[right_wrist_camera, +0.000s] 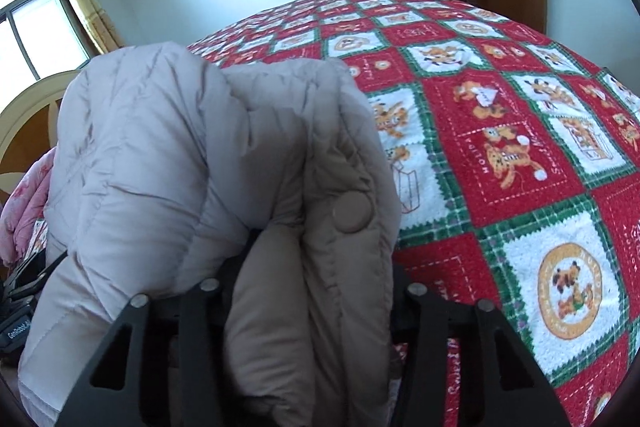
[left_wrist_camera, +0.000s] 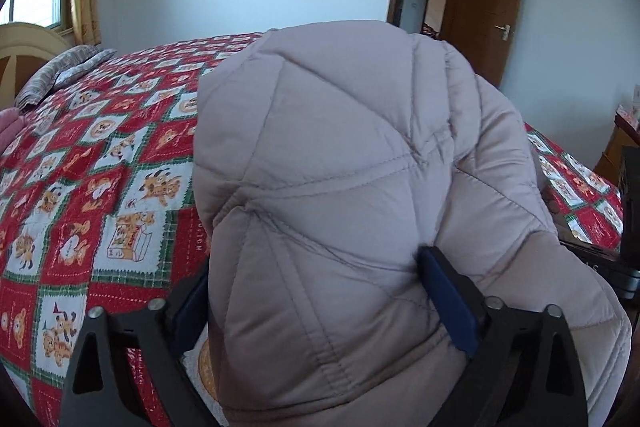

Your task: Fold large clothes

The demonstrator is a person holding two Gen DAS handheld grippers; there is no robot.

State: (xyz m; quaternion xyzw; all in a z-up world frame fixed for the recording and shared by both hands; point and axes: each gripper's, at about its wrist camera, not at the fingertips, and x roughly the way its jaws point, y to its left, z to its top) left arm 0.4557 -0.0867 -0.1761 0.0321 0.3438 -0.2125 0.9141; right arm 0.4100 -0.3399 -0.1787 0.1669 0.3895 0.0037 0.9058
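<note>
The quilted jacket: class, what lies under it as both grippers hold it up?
Under the quilted jacket lies the red patchwork bedspread, showing on both sides. The patch directly beneath is covered. The left gripper and right gripper clamp its folds.

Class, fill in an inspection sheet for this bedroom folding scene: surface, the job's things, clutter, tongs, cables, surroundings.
Surface: bed covered by a red, green and white cartoon patchwork quilt.
Job's things: padded beige jacket, bunched and lifted above the bed.
Clutter: striped pillow; pink fabric by the headboard.
Tongs: left tongs and right tongs each shut on the jacket.
Cables: nothing seen.
Surroundings: open wooden door, curtained window, white walls.
</note>
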